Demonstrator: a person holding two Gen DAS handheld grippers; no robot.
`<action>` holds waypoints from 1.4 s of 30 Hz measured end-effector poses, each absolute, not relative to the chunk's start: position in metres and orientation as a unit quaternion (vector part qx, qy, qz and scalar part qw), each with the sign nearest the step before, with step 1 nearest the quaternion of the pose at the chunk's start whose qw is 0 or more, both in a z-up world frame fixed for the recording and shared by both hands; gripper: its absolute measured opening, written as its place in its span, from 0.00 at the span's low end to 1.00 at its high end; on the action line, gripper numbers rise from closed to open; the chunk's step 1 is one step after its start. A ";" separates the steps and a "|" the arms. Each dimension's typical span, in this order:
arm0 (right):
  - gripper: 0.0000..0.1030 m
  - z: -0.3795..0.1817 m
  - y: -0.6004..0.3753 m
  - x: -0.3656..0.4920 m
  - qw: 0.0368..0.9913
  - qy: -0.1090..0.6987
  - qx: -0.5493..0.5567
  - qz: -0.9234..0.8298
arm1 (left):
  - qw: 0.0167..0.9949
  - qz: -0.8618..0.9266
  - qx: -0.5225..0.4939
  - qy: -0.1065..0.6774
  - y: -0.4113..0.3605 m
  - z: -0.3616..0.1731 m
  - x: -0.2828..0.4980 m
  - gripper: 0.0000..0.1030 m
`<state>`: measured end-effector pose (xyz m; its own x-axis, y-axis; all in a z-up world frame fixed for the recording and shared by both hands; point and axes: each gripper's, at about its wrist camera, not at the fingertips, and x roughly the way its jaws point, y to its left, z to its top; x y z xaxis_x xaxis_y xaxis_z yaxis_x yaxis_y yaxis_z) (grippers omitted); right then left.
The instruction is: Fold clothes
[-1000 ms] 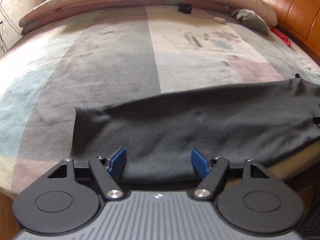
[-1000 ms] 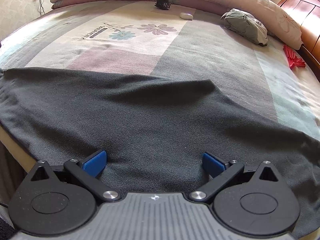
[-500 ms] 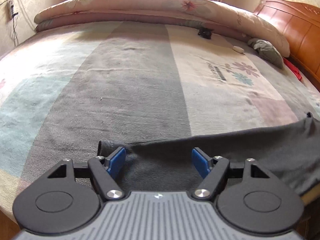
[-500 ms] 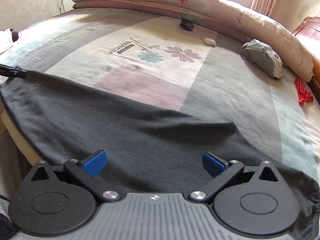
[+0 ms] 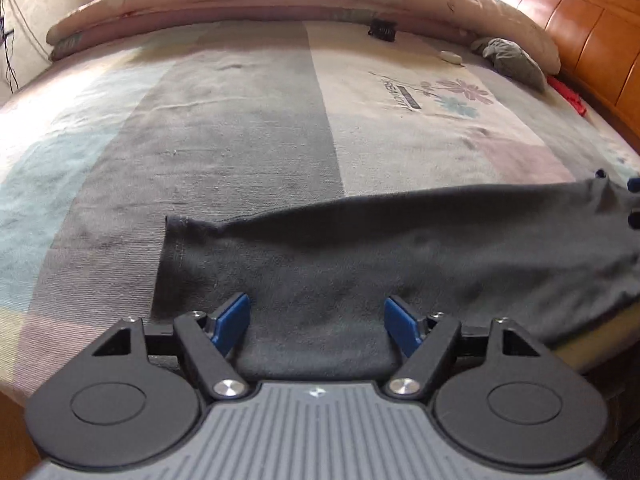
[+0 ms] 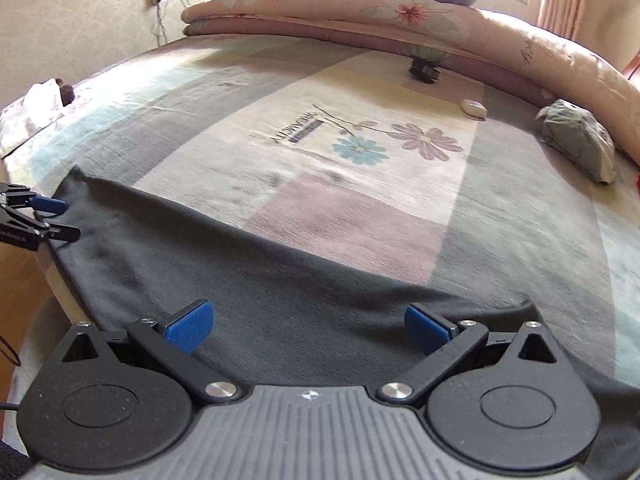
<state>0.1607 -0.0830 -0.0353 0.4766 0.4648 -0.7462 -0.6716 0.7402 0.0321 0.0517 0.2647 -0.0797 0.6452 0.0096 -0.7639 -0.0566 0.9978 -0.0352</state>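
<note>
A dark grey garment (image 5: 400, 248) lies stretched in a long band along the near edge of the bed, its hemmed end at the left. My left gripper (image 5: 318, 312) hovers over that end with its jaws opening; the cloth lies below them and the blue pads (image 5: 232, 322) do not press on it. In the right wrist view the same garment (image 6: 240, 280) runs under my right gripper (image 6: 308, 320), which stands wide open and holds nothing. The left gripper (image 6: 48, 216) shows at the far left edge there, by the garment's corner.
The striped, flower-printed bed sheet (image 5: 248, 128) spreads beyond the garment. A folded quilt (image 6: 400, 24) with a pillow lines the far side. A black clip (image 6: 424, 70), a small white object (image 6: 474, 108), a grey-green bundle (image 6: 576, 140) and a wooden headboard (image 5: 580, 20) lie farther off.
The right wrist view has lifted and swung, so the left gripper now shows at its left edge. The left wrist view pushed forward, then drew back over the garment's hemmed end.
</note>
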 end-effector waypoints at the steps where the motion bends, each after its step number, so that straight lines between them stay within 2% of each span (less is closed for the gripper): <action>1: 1.00 -0.036 -0.077 0.162 0.845 0.388 -0.131 0.344 | 0.903 0.018 -0.025 0.428 0.264 -0.078 0.049 0.75; 6: 1.00 -0.047 -0.040 0.166 0.820 0.400 -0.131 0.389 | 0.894 0.020 -0.010 0.447 0.264 -0.076 0.041 0.77; 7: 1.00 -0.050 -0.034 0.164 0.815 0.402 -0.134 0.396 | 0.892 0.030 -0.011 0.452 0.265 -0.077 0.041 0.82; 10: 1.00 -0.059 -0.021 0.157 0.804 0.407 -0.146 0.409 | 0.891 0.046 -0.013 0.451 0.266 -0.068 0.044 0.81; 13: 1.00 -0.066 -0.018 0.149 0.796 0.411 -0.162 0.415 | 0.904 0.017 -0.007 0.427 0.255 -0.049 0.052 0.81; 17: 1.00 -0.072 -0.023 0.141 0.793 0.418 -0.168 0.410 | 0.912 -0.073 -0.047 0.400 0.228 -0.034 0.085 0.81; 23: 1.00 -0.070 -0.042 0.132 0.801 0.420 -0.155 0.397 | 0.894 -0.164 -0.106 0.404 0.167 -0.052 0.141 0.81; 27: 1.00 -0.072 -0.058 0.129 0.805 0.424 -0.154 0.386 | 0.885 -0.121 -0.125 0.432 0.160 -0.081 0.164 0.79; 30: 1.00 -0.072 -0.070 0.128 0.810 0.424 -0.144 0.379 | 0.887 -0.080 -0.160 0.426 0.172 -0.072 0.161 0.79; 34: 1.00 -0.069 -0.079 0.128 0.815 0.421 -0.127 0.377 | 0.902 -0.064 -0.120 0.410 0.173 -0.050 0.140 0.79; 42: 1.00 -0.064 -0.085 0.124 0.823 0.410 -0.126 0.372 | 0.884 -0.029 -0.039 0.464 0.177 -0.076 0.096 0.81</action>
